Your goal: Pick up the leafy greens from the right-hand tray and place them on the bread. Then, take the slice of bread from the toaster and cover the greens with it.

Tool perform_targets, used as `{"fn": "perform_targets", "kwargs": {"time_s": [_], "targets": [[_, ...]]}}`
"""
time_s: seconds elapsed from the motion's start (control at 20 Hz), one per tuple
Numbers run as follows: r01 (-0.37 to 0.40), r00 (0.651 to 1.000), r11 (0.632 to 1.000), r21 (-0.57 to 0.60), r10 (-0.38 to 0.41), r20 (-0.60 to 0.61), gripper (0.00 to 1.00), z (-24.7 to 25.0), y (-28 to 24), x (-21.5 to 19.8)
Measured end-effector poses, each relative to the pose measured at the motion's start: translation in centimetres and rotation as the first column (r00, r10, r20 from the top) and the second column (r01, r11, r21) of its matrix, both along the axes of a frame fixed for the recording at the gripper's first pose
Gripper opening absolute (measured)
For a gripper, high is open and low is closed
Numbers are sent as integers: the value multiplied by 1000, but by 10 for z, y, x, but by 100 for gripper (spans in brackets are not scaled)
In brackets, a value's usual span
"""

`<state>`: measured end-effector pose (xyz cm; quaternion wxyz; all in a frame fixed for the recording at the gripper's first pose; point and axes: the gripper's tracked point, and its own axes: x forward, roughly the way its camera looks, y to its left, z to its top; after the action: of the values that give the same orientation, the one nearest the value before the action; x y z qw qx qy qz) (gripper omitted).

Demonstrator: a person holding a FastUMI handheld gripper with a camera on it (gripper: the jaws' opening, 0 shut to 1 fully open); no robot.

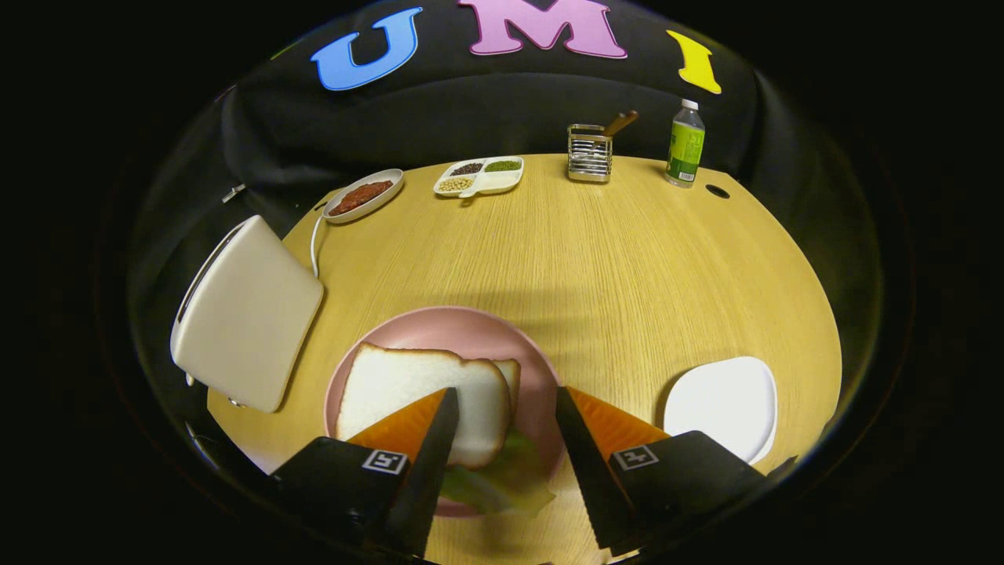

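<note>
A pink plate (471,326) lies on the wooden table just ahead of my fingers. On it a white bread slice (416,388) rests over leafy greens (502,482), whose edges stick out at the near side. The corner of a lower bread slice (510,373) peeks out behind the top one. My gripper (502,400) is open above the near part of the plate, fingers apart with nothing pressed between them; the left finger (431,439) overlaps the top slice. The white toaster (247,314) stands to the left of the plate. The white tray (725,404) lies bare to the right.
At the table's far side stand an oval dish of red-brown food (362,196), a divided dish of beans (480,176), a metal holder with a wooden handle (590,153) and a green-labelled bottle (685,145). A white cord (314,243) runs from the toaster.
</note>
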<state>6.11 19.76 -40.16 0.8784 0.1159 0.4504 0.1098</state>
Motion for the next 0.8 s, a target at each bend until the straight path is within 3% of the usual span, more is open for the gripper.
{"fn": "perform_targets", "kwargs": {"time_s": [0.15,0.2,0.55,0.8], "targets": [[-29,999,999,-42,30,29,98,6,-9,-3],[-36,999,998,-49,38,39,100,11,-11,-5],[-44,983,994,-102,61,173,100,74,-46,-1],[-17,959,997,-72,36,282,100,138,-58,9]]}}
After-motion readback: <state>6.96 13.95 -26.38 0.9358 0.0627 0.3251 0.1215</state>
